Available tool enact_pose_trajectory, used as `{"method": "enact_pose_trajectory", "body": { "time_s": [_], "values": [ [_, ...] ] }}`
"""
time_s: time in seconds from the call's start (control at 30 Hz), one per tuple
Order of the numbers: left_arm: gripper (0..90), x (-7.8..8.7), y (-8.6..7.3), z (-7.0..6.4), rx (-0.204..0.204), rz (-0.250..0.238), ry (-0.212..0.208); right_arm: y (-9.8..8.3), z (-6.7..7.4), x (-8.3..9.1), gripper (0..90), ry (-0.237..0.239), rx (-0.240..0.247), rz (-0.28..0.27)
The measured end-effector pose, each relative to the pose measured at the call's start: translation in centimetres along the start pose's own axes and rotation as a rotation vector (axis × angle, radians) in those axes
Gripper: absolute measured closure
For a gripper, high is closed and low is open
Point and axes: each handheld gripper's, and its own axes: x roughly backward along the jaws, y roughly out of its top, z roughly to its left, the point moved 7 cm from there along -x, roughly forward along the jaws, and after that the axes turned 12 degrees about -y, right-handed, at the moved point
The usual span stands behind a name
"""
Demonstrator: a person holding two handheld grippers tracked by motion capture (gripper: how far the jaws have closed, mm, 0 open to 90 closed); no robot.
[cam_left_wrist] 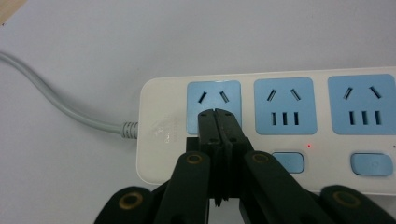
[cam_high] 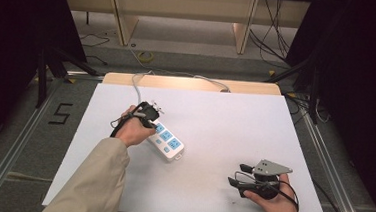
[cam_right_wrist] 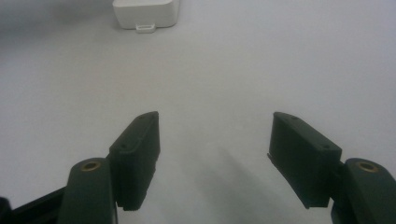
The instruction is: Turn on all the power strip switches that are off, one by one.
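one power strip (cam_left_wrist: 280, 126), two hand-held grippers

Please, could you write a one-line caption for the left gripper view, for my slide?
Left gripper, jaws closed, tip over the blue socket nearest the cable end of a white power strip on a white table.

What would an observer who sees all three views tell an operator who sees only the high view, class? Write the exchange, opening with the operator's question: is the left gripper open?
Observer: No, the left gripper is shut, with nothing between its jaws.
Operator: Where are its tips?
Observer: Over the blue socket nearest the cord end of the power strip.
Operator: Any sign the strip is on?
Observer: A small red light glows beside the next switch.
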Motion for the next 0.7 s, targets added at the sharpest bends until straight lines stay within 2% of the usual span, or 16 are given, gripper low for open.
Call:
{"method": "enact_pose_trajectory", "body": {
  "time_s": [0.2,0.5,0.7],
  "values": [
    [90.0,0.39,-0.31,0.31,0.024,0.004,-0.006,0.01,0.01,0.09,34.4,-0.002,0.005,-0.001],
    [90.0,0.58,-0.47,0.31,0.023,0.016,-0.011,0.01,0.08,0.03,34.4,0.001,0.004,-0.001],
    [90.0,0.56,-0.39,-0.16,0.017,0.018,-0.015,0.01,0.09,0.05,34.4,0.001,0.003,0.0]
  ]
}}
